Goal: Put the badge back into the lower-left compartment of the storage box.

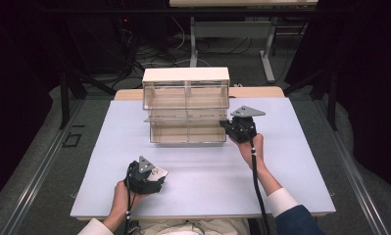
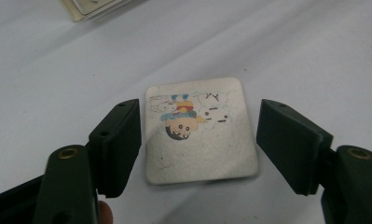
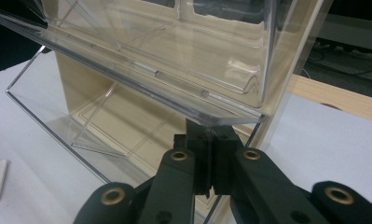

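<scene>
A small card (image 2: 200, 140) with a cartoon figure printed on it lies flat on the white table (image 1: 203, 166). My left gripper (image 2: 200, 133) hovers over the card, open, with one jaw on each side and neither touching it. In the high view this gripper (image 1: 151, 177) is near the table's front left, with the card (image 1: 159, 172) peeking out beside it. A clear two-level drawer cabinet (image 1: 185, 105) stands at the back centre. My right gripper (image 3: 211, 156) is shut on the right front corner of the lower clear drawer (image 3: 141, 116), just under its rim. That drawer is tilted outward.
The cabinet has a white top (image 1: 185, 74) and beige back panel (image 3: 127, 121). A wooden board (image 3: 342, 100) lies behind it. Dark floor with cables and table legs (image 1: 267, 54) lies beyond the table. A person's hands and sleeves (image 1: 286, 203) enter from the bottom edge.
</scene>
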`<state>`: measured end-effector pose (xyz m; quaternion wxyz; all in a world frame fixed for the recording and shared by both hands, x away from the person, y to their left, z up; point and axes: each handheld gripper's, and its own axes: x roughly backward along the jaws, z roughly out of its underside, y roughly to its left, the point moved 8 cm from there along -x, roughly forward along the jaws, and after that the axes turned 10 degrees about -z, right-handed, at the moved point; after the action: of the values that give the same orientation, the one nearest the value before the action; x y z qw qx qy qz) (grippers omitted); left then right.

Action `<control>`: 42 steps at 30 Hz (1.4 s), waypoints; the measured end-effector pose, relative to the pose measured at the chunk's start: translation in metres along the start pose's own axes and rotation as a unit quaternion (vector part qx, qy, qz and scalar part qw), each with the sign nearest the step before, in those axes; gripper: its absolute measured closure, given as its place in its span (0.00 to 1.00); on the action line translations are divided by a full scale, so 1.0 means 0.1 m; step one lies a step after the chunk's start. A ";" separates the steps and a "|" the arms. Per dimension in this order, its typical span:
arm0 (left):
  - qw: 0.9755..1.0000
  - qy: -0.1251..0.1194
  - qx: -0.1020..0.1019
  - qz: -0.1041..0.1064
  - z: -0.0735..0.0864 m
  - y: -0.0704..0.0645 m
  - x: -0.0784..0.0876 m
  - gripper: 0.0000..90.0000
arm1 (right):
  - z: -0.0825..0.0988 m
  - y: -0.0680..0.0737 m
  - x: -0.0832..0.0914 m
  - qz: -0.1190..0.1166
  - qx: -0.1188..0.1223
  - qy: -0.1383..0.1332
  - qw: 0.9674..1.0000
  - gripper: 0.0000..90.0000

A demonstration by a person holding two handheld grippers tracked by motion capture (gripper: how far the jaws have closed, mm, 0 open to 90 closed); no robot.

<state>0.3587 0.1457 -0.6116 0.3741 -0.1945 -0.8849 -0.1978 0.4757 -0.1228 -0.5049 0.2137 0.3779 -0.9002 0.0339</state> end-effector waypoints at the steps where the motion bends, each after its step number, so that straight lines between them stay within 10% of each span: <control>1: 1.000 -0.005 0.003 -0.002 0.00 0.01 -0.02 0.32 | 0.00 0.00 0.00 0.001 0.000 -0.001 1.000 1.00; 17: 0.999 0.008 0.021 0.038 0.04 0.02 -0.06 0.37 | 0.00 0.00 0.00 0.001 -0.004 -0.002 1.000 1.00; 42: 0.999 -0.029 0.004 0.019 -0.14 0.08 0.13 0.37 | -0.03 0.00 0.03 0.002 -0.001 -0.010 1.000 1.00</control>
<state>0.3620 0.1484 -0.5915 0.3532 -0.2158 -0.8921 -0.1813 0.4753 -0.1238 -0.5010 0.2052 0.3761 -0.9031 0.0303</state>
